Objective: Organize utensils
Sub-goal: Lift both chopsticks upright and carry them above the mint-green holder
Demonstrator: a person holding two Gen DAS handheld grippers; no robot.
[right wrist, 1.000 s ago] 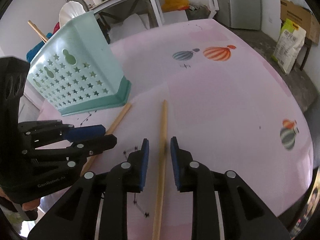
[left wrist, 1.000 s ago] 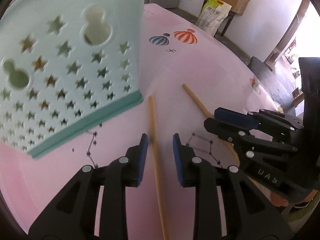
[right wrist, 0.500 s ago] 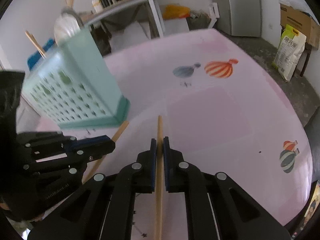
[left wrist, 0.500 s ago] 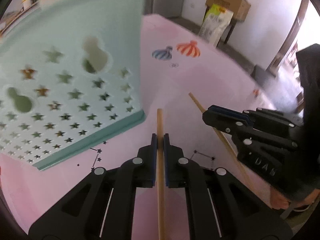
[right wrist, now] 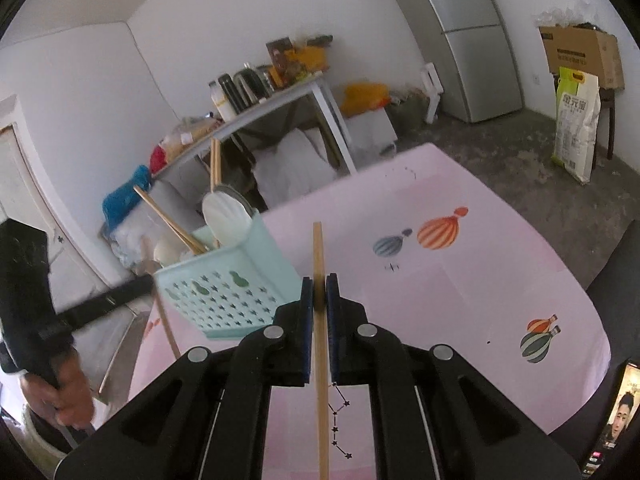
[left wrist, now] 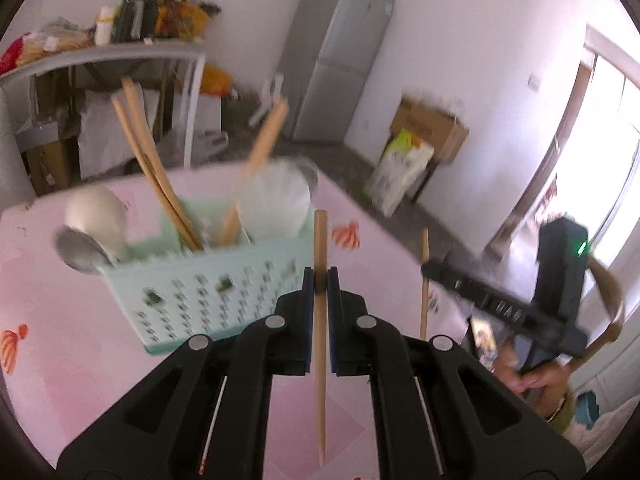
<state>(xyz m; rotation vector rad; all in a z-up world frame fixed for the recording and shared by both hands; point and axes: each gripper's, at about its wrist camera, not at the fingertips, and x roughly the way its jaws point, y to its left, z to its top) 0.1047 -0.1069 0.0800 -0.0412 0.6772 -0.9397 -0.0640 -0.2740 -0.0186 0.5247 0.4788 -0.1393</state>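
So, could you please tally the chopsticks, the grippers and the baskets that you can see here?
Held chopsticks: 2
Chopsticks standing in basket: 3
Basket: 1
Grippers: 2, left gripper, right gripper
Total: 8

The pink table (right wrist: 460, 300) to the right of the mint basket (right wrist: 240, 292) is free for passing. Above the basket, long wooden utensils (left wrist: 152, 168) and white spoons (left wrist: 276, 200) stand up and block its opening partly.
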